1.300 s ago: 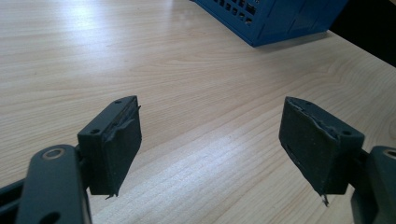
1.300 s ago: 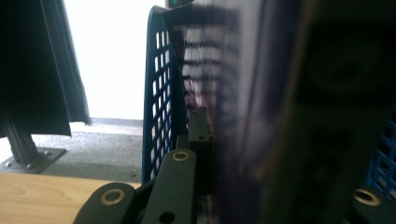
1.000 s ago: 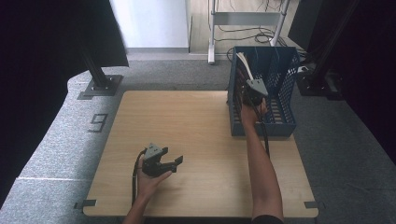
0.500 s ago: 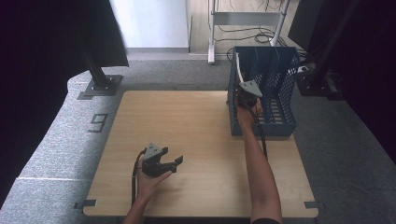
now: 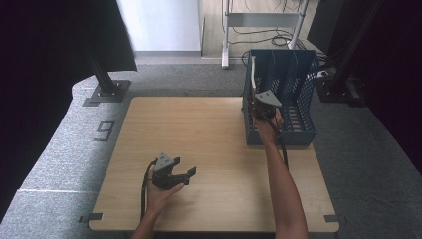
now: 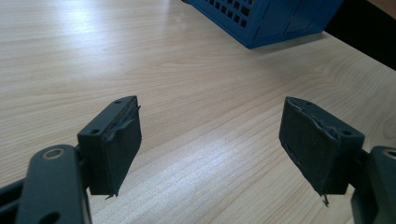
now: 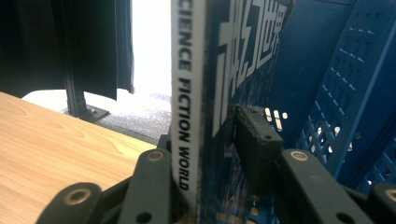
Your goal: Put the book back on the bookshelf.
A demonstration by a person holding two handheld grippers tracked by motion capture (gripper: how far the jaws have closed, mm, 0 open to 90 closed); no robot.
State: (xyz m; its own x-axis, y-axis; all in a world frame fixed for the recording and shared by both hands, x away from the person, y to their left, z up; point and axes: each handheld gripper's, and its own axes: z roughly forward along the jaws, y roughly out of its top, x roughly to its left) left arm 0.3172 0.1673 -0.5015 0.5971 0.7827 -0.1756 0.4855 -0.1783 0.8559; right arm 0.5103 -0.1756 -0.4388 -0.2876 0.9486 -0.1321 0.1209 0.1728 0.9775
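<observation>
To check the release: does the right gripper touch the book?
Cannot tell. In the right gripper view the book stands between the jaws, which have just been opening; neither a gap nor contact is plain.

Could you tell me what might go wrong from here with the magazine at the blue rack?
The right gripper's jaws have just been opening around the magazine, which stands upright at the blue rack's left end; let go, it might lean or tip out. The left gripper rests open, far off on the table, too far to steady it.

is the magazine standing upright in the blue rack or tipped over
Upright. The magazine stands on end in the rack, its white spine vertical, with the right gripper jaws on either side of it.
</observation>
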